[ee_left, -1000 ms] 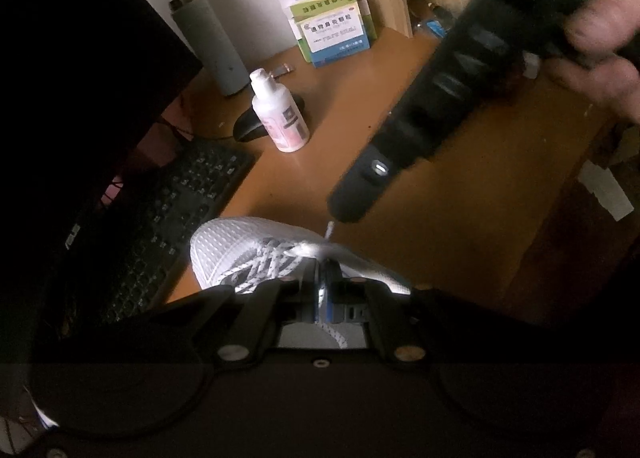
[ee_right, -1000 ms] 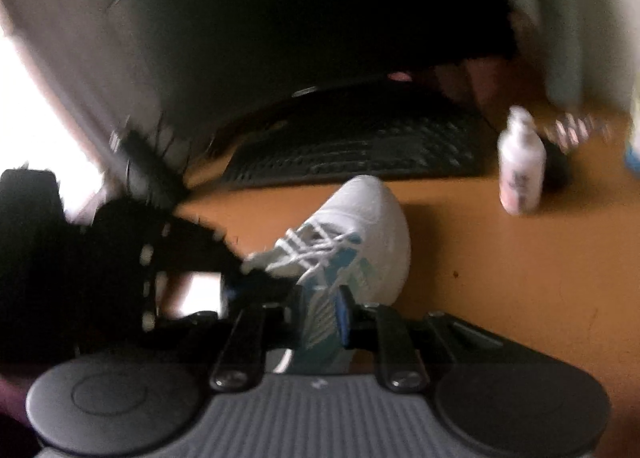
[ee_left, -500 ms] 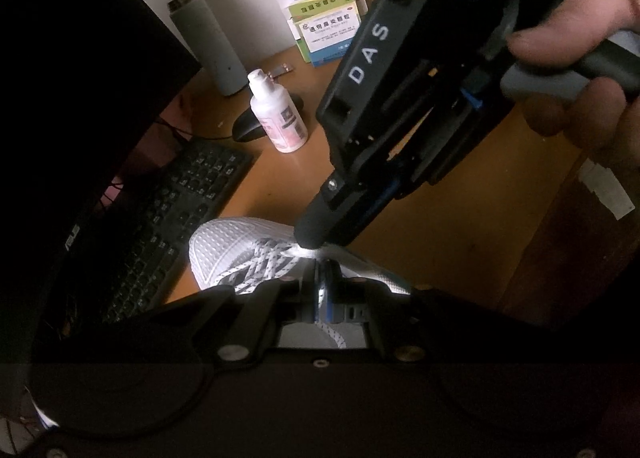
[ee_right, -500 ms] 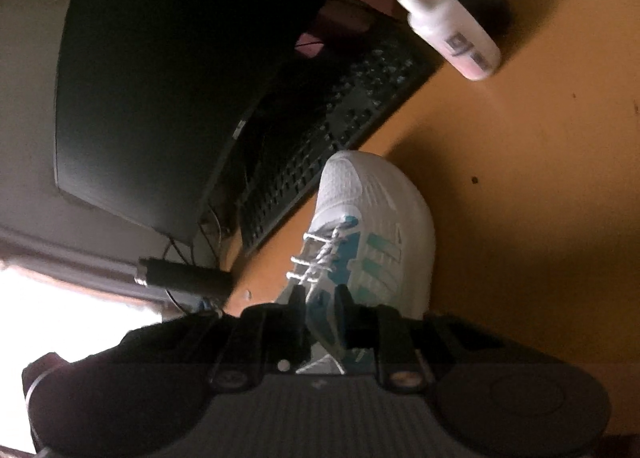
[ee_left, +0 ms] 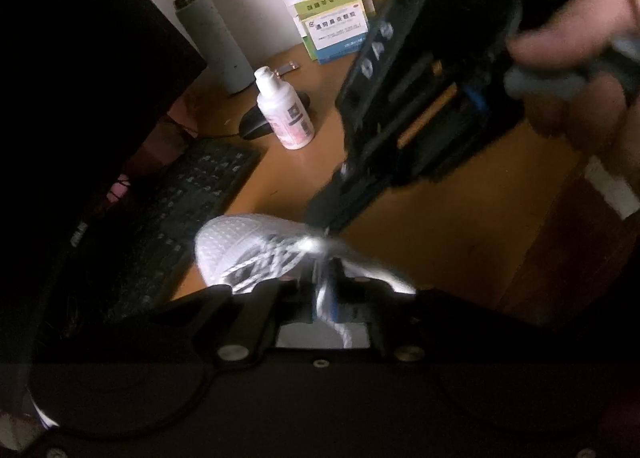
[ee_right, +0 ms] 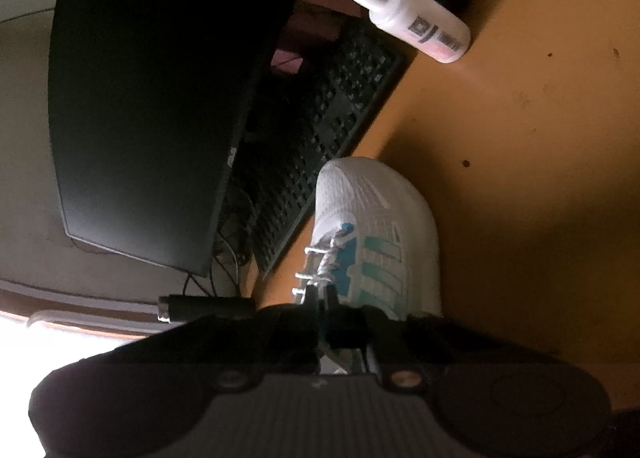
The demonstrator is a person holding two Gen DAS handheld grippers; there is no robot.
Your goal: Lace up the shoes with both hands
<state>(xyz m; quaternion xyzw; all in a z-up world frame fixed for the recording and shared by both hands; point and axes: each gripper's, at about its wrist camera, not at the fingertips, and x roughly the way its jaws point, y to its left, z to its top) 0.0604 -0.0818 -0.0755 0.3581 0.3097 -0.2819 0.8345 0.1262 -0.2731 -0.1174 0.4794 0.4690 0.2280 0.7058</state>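
An orange-brown wooden desk (ee_left: 460, 225) against a pale wall carries a white mesh sneaker (ee_right: 376, 213) with teal stripes, lying beside a black keyboard (ee_left: 168, 217) under a dark monitor (ee_right: 160, 97). A white plastic bottle (ee_left: 286, 113), grey flask (ee_left: 214, 41) and medicine boxes (ee_left: 332, 33) stand behind. The right gripper (ee_right: 320, 298) has its jaws clenched on the white lace (ee_left: 324, 294); the left gripper (ee_left: 326, 278) has jaws opening around that lace.

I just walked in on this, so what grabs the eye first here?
A white sneaker with teal stripes sits on the orange desk beside a black keyboard. Both grippers meet at its laces: the right gripper pinched shut there, the left gripper opening.
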